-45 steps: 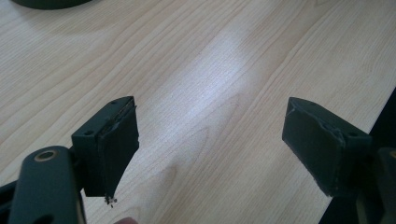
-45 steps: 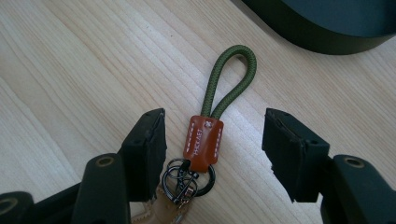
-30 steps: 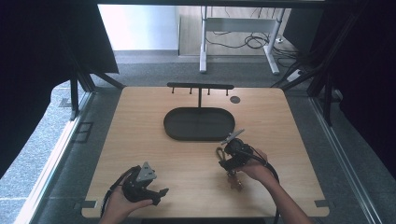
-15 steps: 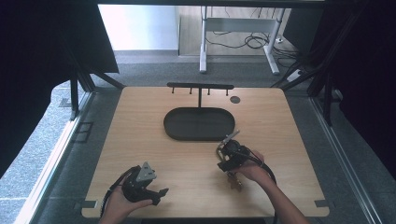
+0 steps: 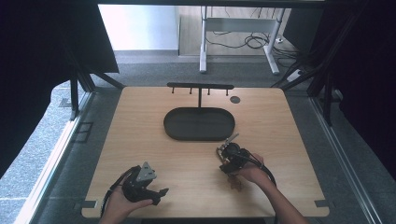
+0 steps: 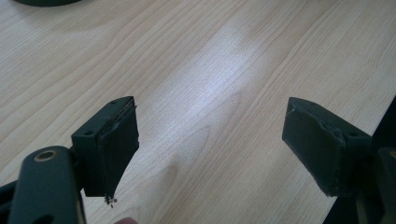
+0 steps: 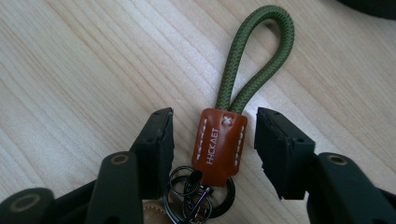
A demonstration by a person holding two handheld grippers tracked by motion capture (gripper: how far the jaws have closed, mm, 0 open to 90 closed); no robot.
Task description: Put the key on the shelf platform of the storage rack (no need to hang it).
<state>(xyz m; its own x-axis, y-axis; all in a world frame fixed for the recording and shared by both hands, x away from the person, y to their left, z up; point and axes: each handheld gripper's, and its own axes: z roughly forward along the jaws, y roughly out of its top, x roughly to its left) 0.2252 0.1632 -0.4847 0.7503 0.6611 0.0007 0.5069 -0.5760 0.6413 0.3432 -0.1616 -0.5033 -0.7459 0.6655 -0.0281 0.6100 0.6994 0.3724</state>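
A keychain lies flat on the wood in the right gripper view: an olive-green cord loop, a brown leather tab stitched in white, and dark metal rings near the camera. My right gripper is open, one jaw on each side of the tab, with small gaps between the pads and the leather. In the high view that right gripper is at the table's front right, just below the tray. My left gripper is open over bare wood, and the high view shows the left gripper near the front left edge.
A black oval tray sits at the table's centre. Behind it stands a black T-shaped rack with small hooks. A small dark disc lies at the back right. The table's front edge is close to both hands.
My right gripper has shifted slightly to the left over the keychain. The left gripper has stayed where it was.
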